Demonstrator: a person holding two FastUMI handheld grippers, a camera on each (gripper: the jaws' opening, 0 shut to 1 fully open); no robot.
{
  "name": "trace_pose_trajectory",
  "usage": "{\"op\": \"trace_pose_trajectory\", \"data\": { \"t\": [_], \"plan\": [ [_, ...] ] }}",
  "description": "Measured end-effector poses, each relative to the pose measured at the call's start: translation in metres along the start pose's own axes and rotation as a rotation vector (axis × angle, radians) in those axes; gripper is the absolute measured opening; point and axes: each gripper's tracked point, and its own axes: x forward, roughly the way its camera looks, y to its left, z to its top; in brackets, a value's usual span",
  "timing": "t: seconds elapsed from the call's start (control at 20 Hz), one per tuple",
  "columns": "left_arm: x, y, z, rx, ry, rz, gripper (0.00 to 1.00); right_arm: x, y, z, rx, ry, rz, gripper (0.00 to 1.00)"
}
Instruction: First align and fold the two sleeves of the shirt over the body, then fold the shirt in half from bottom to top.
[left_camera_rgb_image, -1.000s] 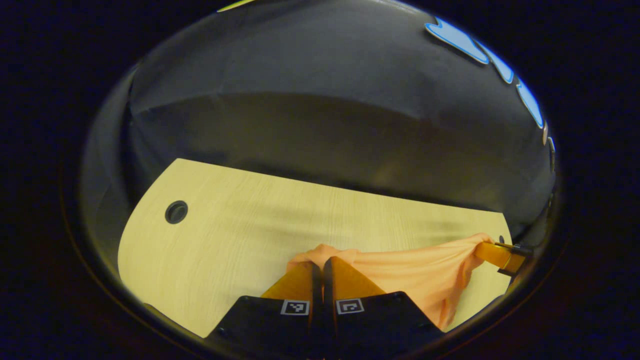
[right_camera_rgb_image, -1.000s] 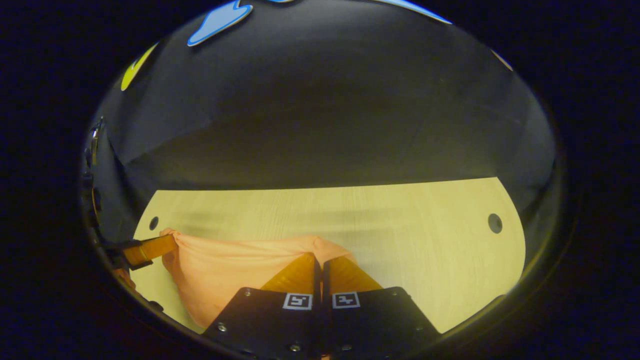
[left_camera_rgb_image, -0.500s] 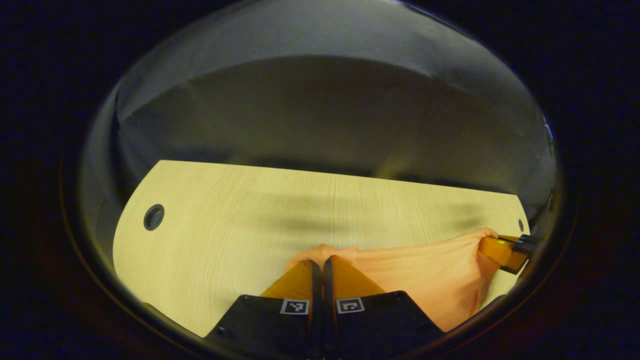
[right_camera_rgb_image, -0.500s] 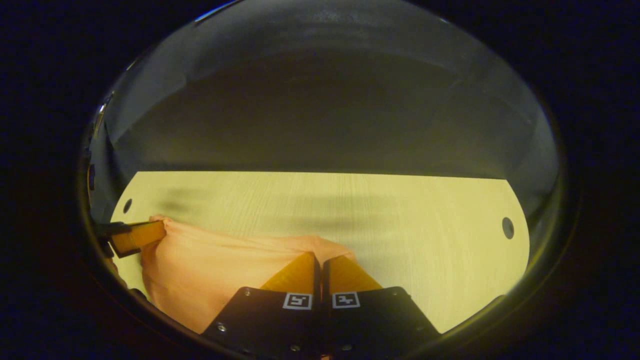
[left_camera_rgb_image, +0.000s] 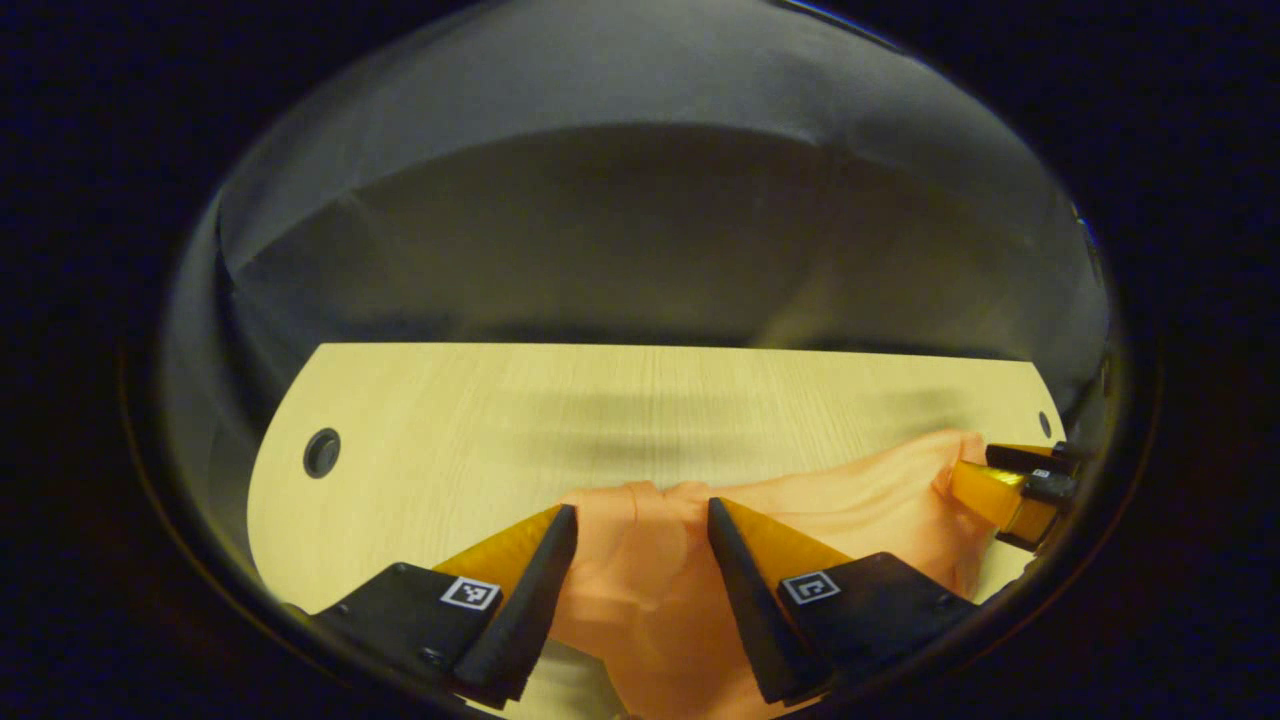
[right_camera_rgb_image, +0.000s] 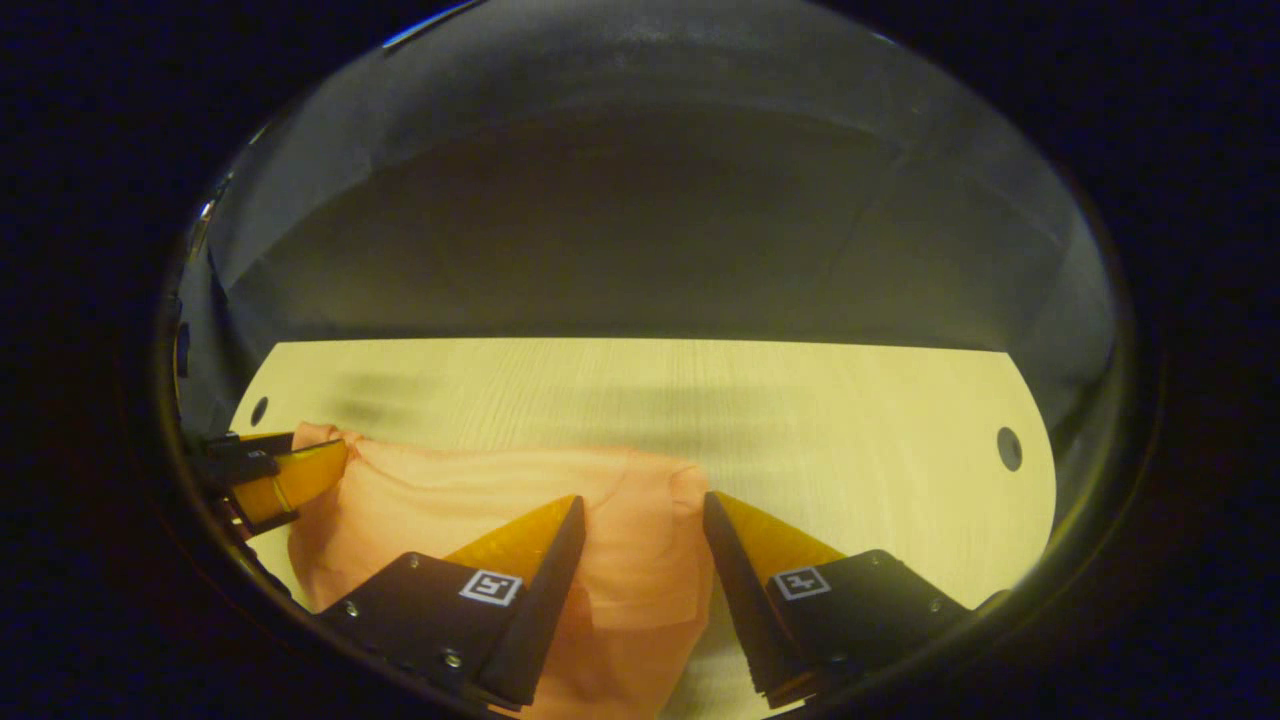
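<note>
An orange shirt (left_camera_rgb_image: 830, 510) lies on the pale wooden table (left_camera_rgb_image: 480, 420). In the left gripper view my left gripper (left_camera_rgb_image: 640, 515) stands open over the shirt's left corner, the cloth lying loose between its spread fingers. The right gripper (left_camera_rgb_image: 1010, 475) shows at the far right edge, at the shirt's other corner. In the right gripper view the shirt (right_camera_rgb_image: 450, 490) stretches to the left, and my right gripper (right_camera_rgb_image: 640, 505) is open over its right corner with cloth between the fingers, not pinched. The left gripper (right_camera_rgb_image: 280, 465) shows at the far left, at the shirt's end.
The table has a round cable hole (left_camera_rgb_image: 321, 452) at its left end and another cable hole (right_camera_rgb_image: 1009, 448) at its right end. Bare table (right_camera_rgb_image: 700, 390) runs beyond the shirt up to the dark booth wall behind the far edge.
Both grippers have gone from shut on the shirt's corners to open, letting the cloth go. The shirt has dropped onto the table and spread out.
</note>
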Motion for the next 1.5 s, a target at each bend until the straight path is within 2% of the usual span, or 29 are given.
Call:
{"op": "trace_pose_trajectory", "data": {
  "t": [0.2,0.45,0.6,0.8,1.0,1.2,1.5],
  "plan": [
    [-0.034,-0.005,0.021,0.013,-0.036,-0.011,0.89,-0.031,0.001,0.008,0.013,-0.012,0.002,0.76],
    [-0.104,-0.015,0.033,0.000,-0.059,-0.047,0.88,-0.096,0.010,0.020,0.015,-0.033,0.008,0.76],
    [-0.165,-0.022,0.041,-0.012,-0.078,-0.058,0.88,-0.152,0.017,0.027,0.023,-0.060,0.013,0.76],
    [-0.261,-0.032,0.059,-0.012,-0.168,-0.092,0.89,-0.235,0.015,0.037,0.030,-0.124,0.013,0.76],
    [-0.363,-0.043,0.078,0.027,-0.290,-0.100,0.88,-0.315,0.025,0.045,0.039,-0.233,0.018,0.76],
    [-0.457,-0.055,0.087,0.033,-0.466,-0.138,0.89,-0.386,0.037,0.050,0.010,-0.387,0.018,0.76],
    [-0.555,-0.052,0.091,0.026,-0.692,-0.134,0.88,-0.463,0.047,0.053,-0.016,-0.625,0.040,0.76]
  ]
}}
